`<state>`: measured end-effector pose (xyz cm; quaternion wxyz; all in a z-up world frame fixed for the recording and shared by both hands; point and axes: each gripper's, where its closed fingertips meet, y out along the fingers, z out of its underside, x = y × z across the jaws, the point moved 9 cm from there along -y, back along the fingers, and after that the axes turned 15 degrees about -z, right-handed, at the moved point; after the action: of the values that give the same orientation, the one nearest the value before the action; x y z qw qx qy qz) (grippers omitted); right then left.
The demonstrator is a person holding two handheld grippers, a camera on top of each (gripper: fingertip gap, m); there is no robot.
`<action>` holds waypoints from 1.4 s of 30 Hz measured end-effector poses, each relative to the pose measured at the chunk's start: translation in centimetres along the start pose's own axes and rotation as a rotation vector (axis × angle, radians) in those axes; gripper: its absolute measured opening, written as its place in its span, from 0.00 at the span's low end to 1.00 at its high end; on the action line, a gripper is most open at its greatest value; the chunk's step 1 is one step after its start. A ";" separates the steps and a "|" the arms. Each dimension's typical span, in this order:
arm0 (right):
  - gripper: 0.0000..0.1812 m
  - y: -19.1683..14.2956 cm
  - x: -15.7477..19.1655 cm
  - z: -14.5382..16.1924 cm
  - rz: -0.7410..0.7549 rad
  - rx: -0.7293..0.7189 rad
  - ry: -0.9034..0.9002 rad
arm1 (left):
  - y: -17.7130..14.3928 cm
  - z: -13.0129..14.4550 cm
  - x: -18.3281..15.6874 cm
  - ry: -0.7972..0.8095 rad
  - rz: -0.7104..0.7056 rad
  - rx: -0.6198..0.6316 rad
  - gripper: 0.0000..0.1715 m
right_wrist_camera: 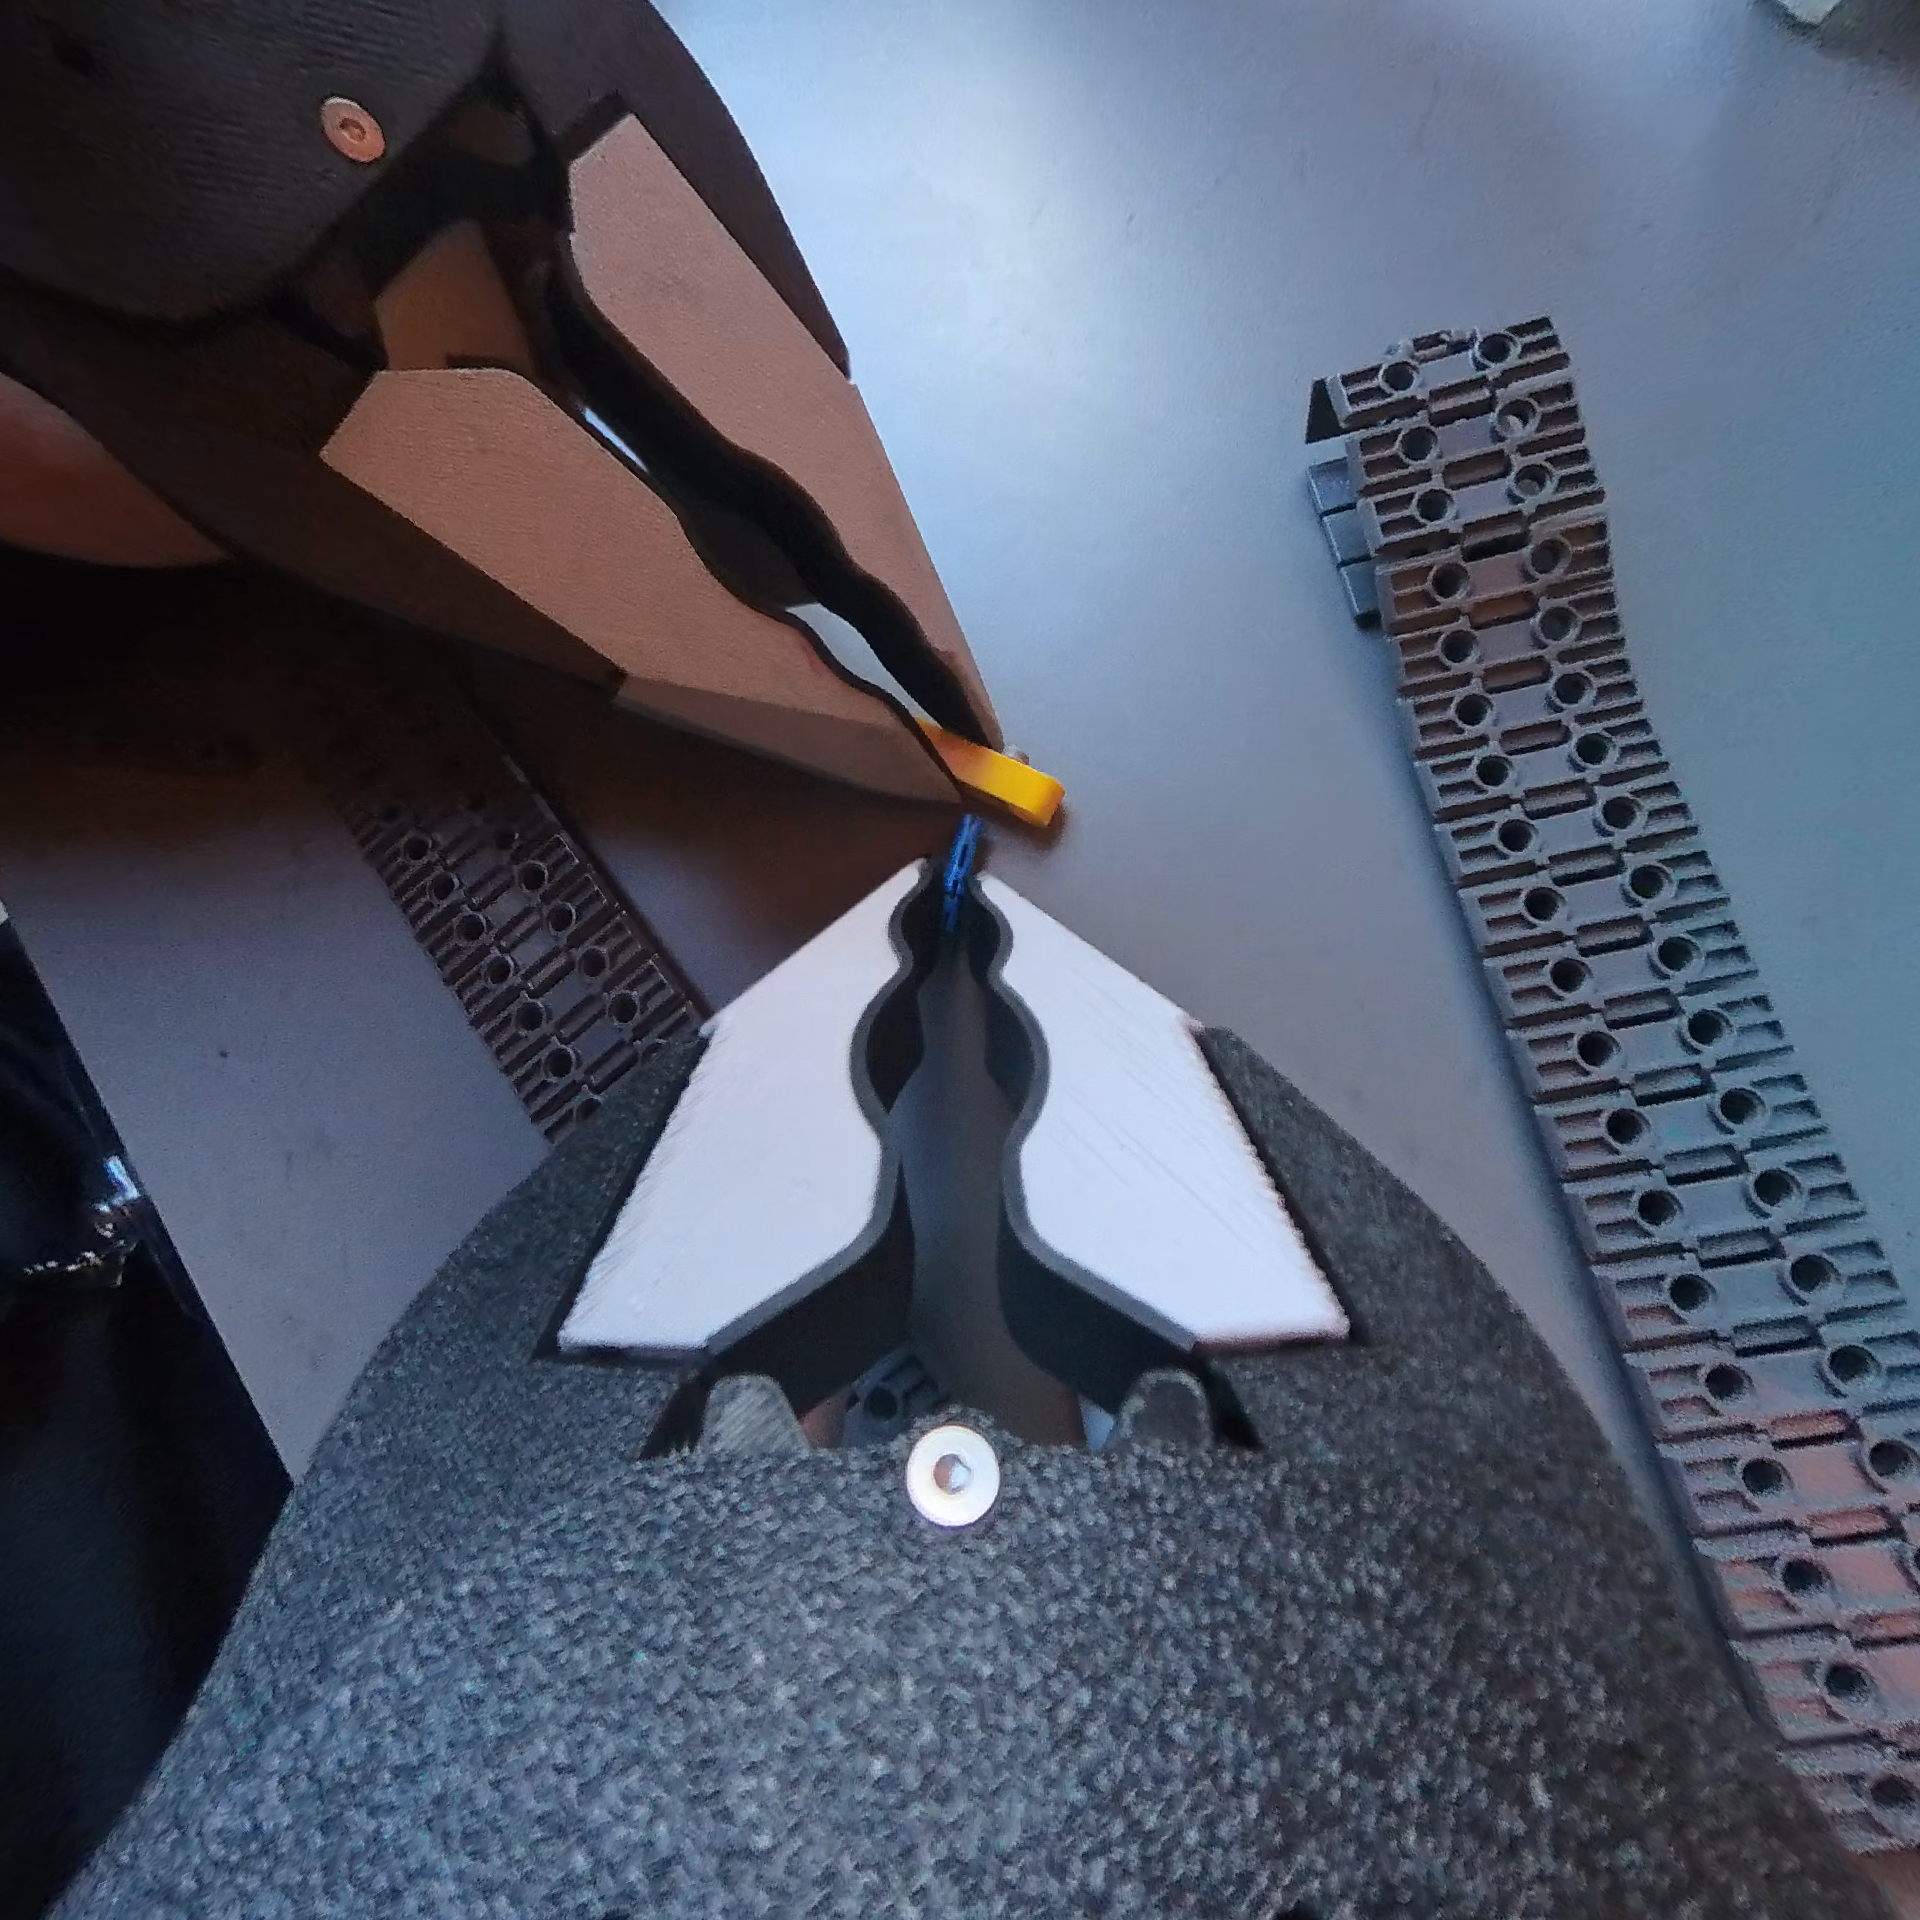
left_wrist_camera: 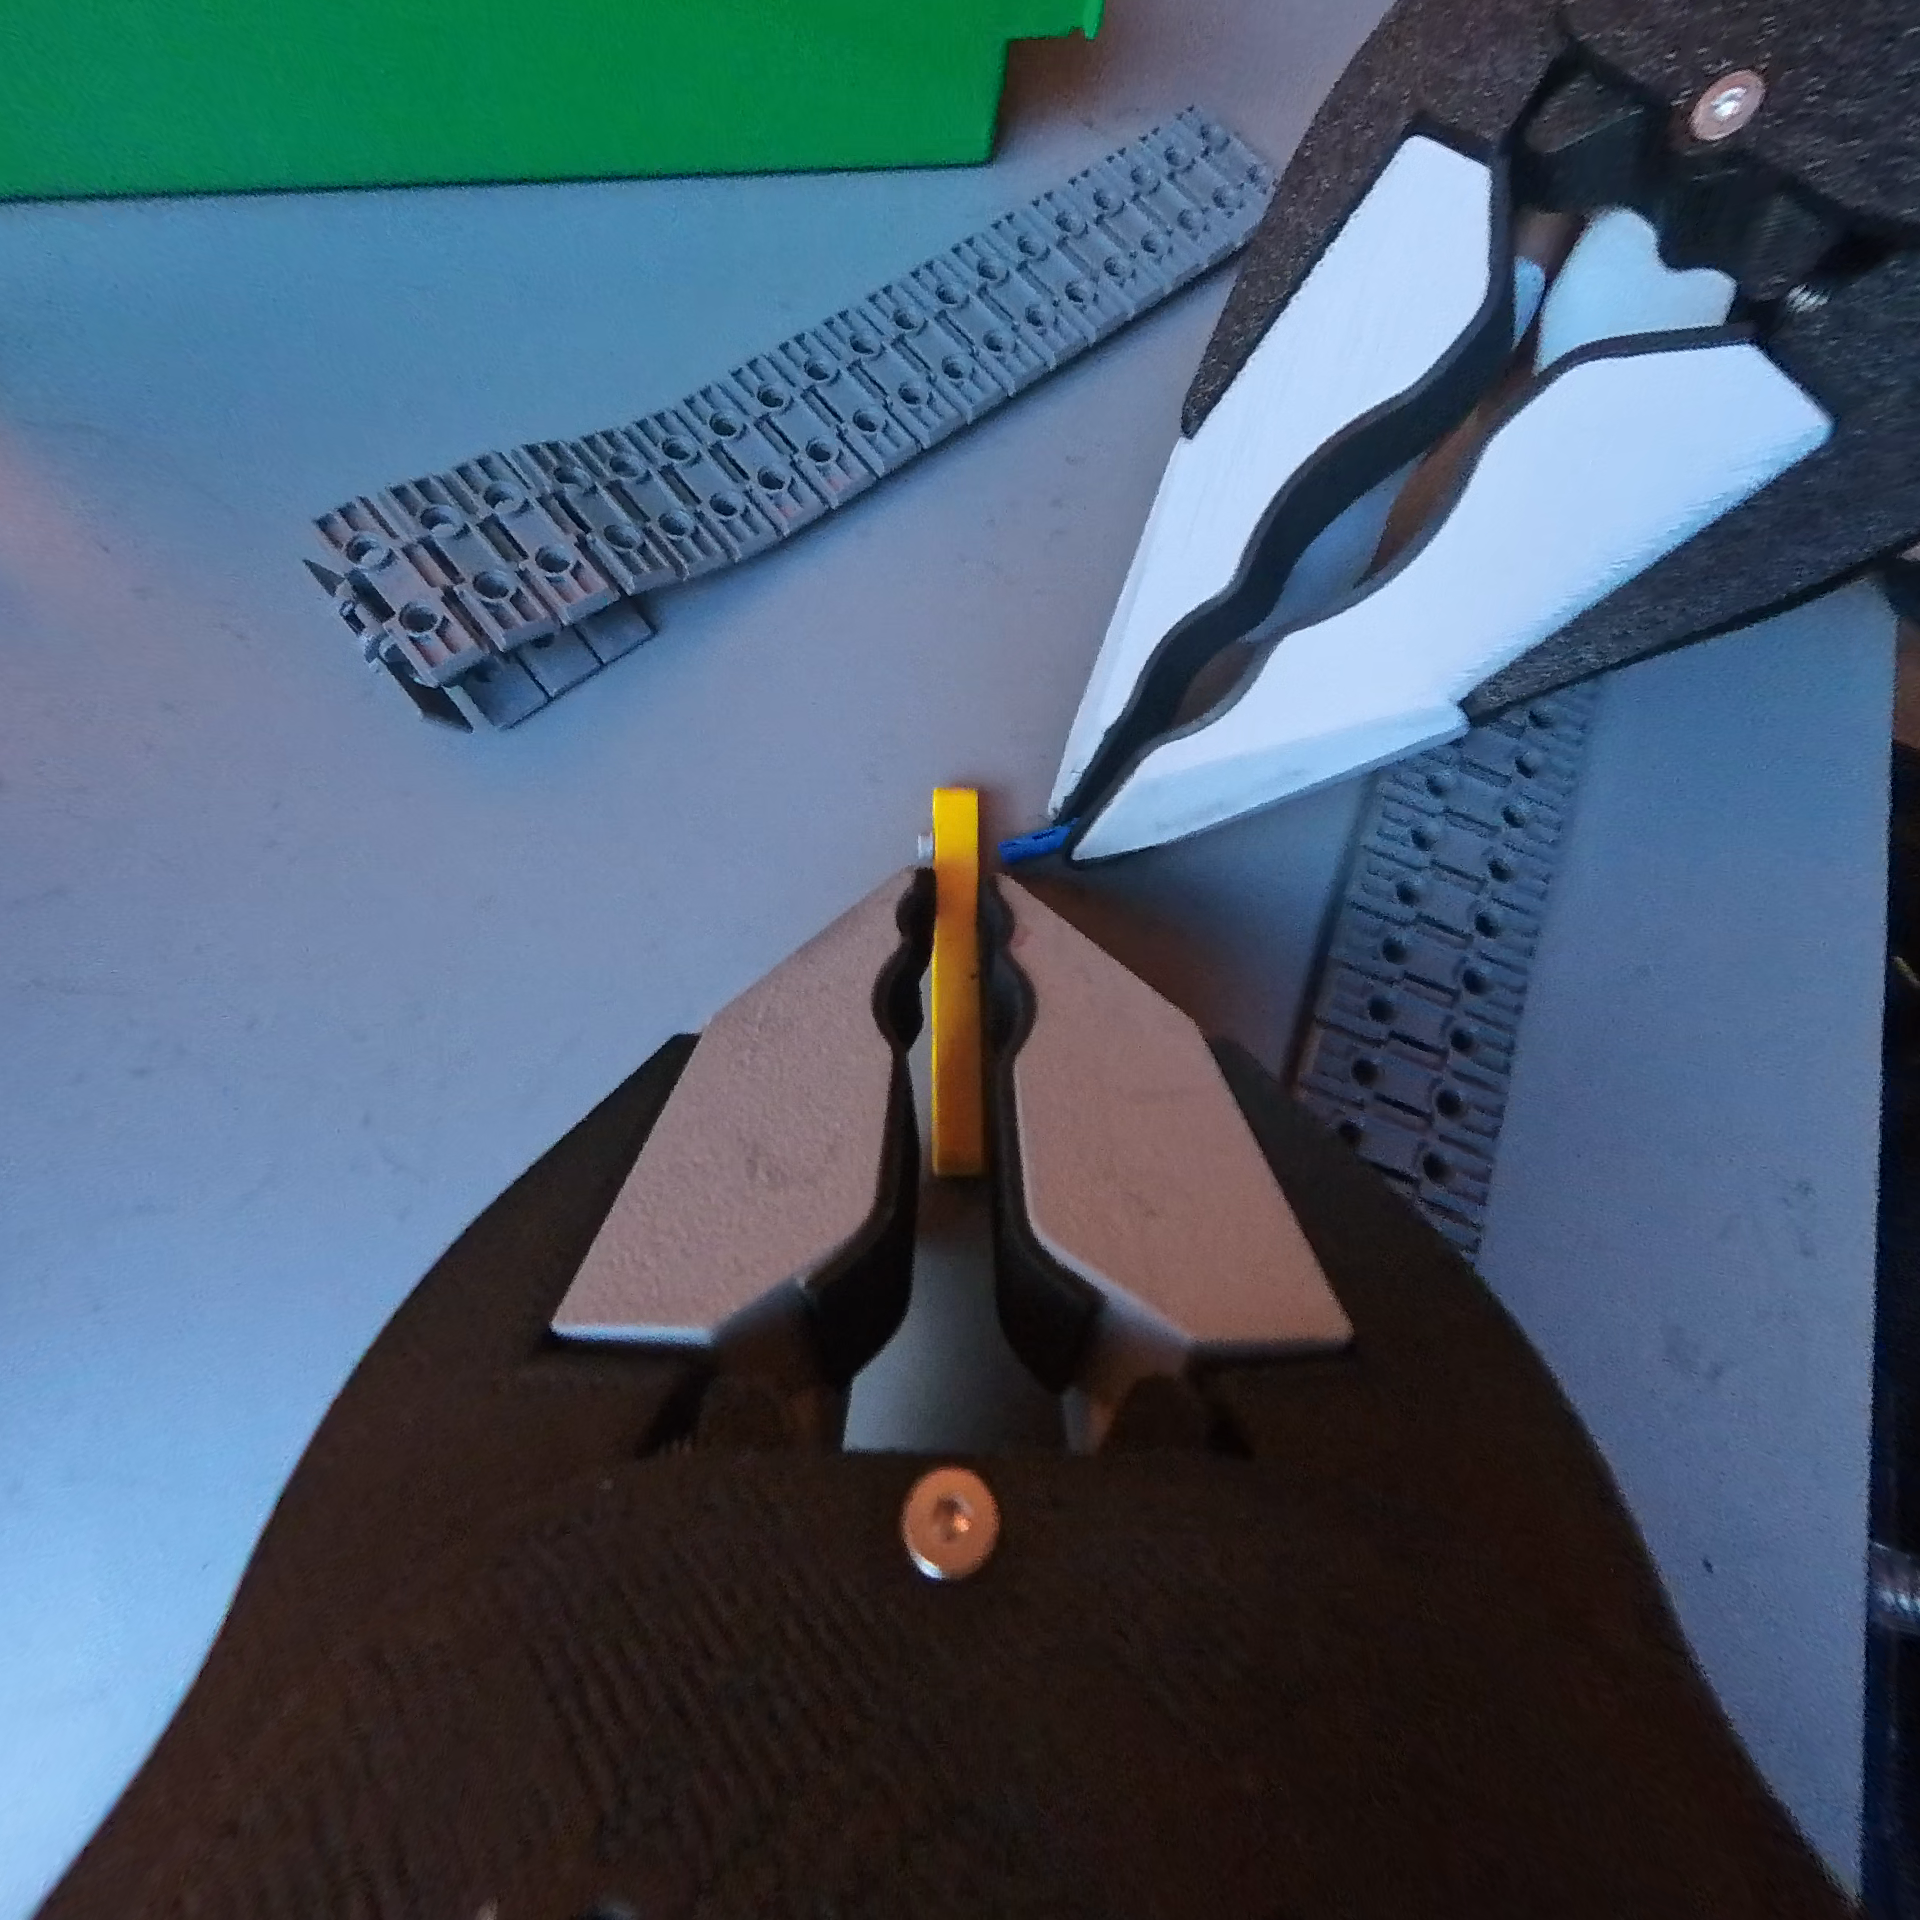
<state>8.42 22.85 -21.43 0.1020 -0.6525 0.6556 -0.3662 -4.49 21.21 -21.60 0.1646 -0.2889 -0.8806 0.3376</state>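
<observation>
Left gripper (left_wrist_camera: 954, 883) clamped on yellow beam (left_wrist_camera: 957, 997), held edge-up above grey table (left_wrist_camera: 312, 1039). Right gripper (right_wrist_camera: 961, 878) pinching blue pin (right_wrist_camera: 964, 868), tip just beside beam. Keep both grips firm, pin square to beam. Grey track strips (left_wrist_camera: 790, 436) well apart.

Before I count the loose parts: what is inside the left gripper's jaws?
The left gripper is shut on a flat yellow piece standing on edge, its rounded end poking past the tips. A small pale stub shows beside it; the piece's broad faces are covered.

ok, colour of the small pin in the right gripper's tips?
Blue pin, clearest in the right wrist view, beside the yellow beam.
</observation>
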 end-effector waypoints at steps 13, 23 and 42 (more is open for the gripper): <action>0.00 0.4 -0.2 -0.2 0.023 0.002 0.017 | 0.0 0.0 0.0 -0.005 -0.003 0.000 0.04; 0.00 0.4 0.0 -0.3 0.052 -0.008 0.025 | 0.0 0.0 -0.1 -0.005 -0.010 0.000 0.04; 0.00 0.6 0.2 -0.4 0.094 0.021 -0.047 | -0.1 0.0 -0.4 0.067 -0.031 -0.013 0.04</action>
<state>7.67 22.71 -21.49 0.1412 -0.6283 0.6789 -0.3526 -4.20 20.88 -21.63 0.1972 -0.2873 -0.8812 0.3195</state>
